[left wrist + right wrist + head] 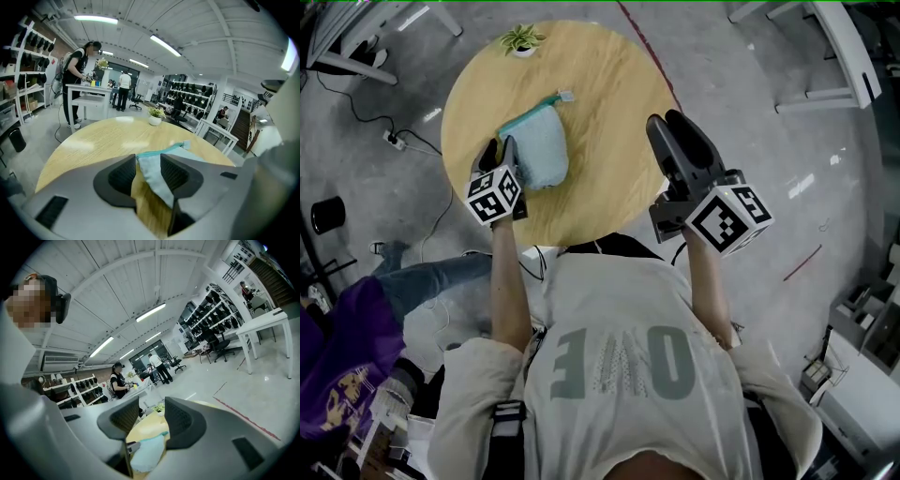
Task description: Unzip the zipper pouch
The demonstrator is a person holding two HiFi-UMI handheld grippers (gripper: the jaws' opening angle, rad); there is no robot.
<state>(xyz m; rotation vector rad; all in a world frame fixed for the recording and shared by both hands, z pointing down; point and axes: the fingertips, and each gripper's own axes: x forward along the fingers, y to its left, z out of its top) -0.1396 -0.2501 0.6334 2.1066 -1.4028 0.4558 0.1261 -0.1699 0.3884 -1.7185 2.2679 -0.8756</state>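
The left gripper (500, 150) has its jaws part-way apart with the near corner of the zipper pouch (539, 150) between them. The cloth lies against one pad and a gap shows at the other, so nothing is clamped. The right gripper (667, 120) stands with its jaws apart and empty, raised over the right edge of the round table (609, 112), well apart from the pouch. The pouch lies flat on the table's left half, near the left edge, with its teal zipper (530, 114) running along the far side to a pull tab (566, 95) at the end toward the table's centre. A small potted plant (522, 39) sits at the far edge. The zipper looks like a thin closed line — though the head view is too coarse to be sure — so the unzipping seems not yet begun. Pinning the corner, reaching the tab and drawing it along are all left to do.
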